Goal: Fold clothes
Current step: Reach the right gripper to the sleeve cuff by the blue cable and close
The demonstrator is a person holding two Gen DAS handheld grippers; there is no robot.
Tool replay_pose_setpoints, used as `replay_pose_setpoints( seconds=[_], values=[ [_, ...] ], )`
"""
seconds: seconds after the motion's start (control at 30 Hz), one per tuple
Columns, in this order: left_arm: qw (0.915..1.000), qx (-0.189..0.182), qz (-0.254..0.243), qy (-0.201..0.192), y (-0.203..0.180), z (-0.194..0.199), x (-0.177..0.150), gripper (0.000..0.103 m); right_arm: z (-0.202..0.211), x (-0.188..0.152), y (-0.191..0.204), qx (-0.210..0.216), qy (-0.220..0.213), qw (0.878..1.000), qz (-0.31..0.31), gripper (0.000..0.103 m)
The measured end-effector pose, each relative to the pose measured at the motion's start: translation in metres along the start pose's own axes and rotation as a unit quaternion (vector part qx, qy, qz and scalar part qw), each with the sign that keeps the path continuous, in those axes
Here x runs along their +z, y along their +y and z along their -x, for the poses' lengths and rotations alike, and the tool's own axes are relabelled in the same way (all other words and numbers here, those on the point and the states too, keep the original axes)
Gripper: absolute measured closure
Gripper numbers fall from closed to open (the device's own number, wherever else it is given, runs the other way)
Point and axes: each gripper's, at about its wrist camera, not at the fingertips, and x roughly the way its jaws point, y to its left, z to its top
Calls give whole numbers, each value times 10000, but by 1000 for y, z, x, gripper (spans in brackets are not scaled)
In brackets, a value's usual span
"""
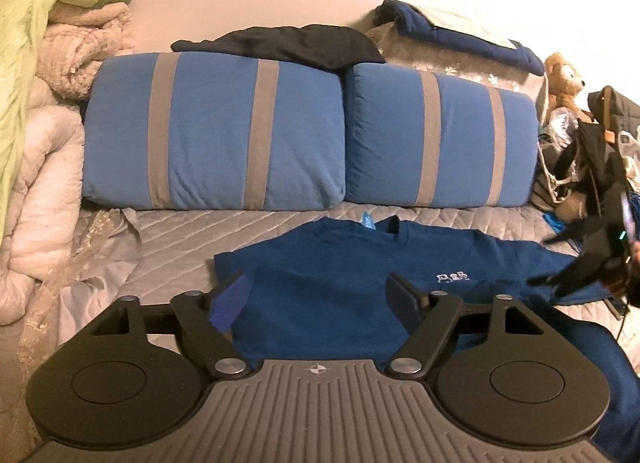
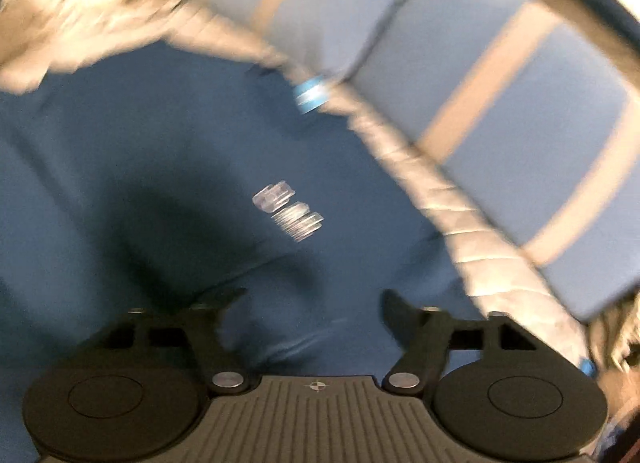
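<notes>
A dark blue T-shirt (image 1: 344, 275) with a small white chest print (image 1: 451, 276) lies face up on the grey quilted bed (image 1: 180, 231), collar toward the pillows. My left gripper (image 1: 316, 295) is open and empty, held above the shirt's lower half. The right gripper (image 1: 576, 275) shows at the right edge over the shirt's sleeve. The right wrist view is motion-blurred: my right gripper (image 2: 312, 303) is open and empty just above the shirt (image 2: 160, 167), near its white print (image 2: 288, 211).
Two blue pillows with grey stripes (image 1: 216, 131) (image 1: 440, 139) stand behind the shirt, a black garment (image 1: 288, 43) on top. Piled pale blankets (image 1: 52, 135) fill the left. A teddy bear (image 1: 564, 79), bags and dark clutter (image 1: 592, 159) sit at the right.
</notes>
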Motion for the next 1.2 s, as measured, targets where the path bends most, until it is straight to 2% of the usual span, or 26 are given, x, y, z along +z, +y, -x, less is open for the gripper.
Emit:
replay_pose_setpoints(
  seconds=[0.03,0.13,0.33,0.43,0.57,0.67,0.83,0.93,1.0,1.1,1.2],
  values=[
    [10000,-29,8,22,-3,-2,0,26,10,0,-9,-128,-151,9996,-202,3],
    [9999,-146,17,84,-13,-12,-3,26,44,-6,-37,-418,-515,9951,-730,0],
    [9988,-360,-161,282,-38,-36,-10,26,98,-37,-70,-986,-784,9842,-1245,0],
    [9979,-482,-240,372,-47,-45,-15,26,119,-62,-89,-1239,-744,9780,-1504,0],
    [9967,-543,-343,494,-55,-57,-30,26,136,-102,-111,-1443,-479,9710,-1846,0],
    [9962,-484,-458,561,-58,-66,-41,26,143,-133,-124,-1526,-330,9641,-2150,1],
    [9947,-323,-668,710,-62,-74,-51,26,156,-184,-144,-1757,-130,9447,-2764,5],
    [9955,-315,-566,687,-60,-73,-51,26,161,-213,-158,-1822,-64,9260,-3306,8],
    [9957,-280,-503,727,-59,-75,-51,26,160,-233,-170,-1823,-47,9066,-3807,12],
    [9963,-253,-453,692,-59,-74,-51,26,158,-258,-182,-1837,-26,8697,-4581,20],
    [9964,-282,-457,652,-60,-74,-52,26,156,-282,-193,-1743,-112,8241,-5388,28]
  ],
)
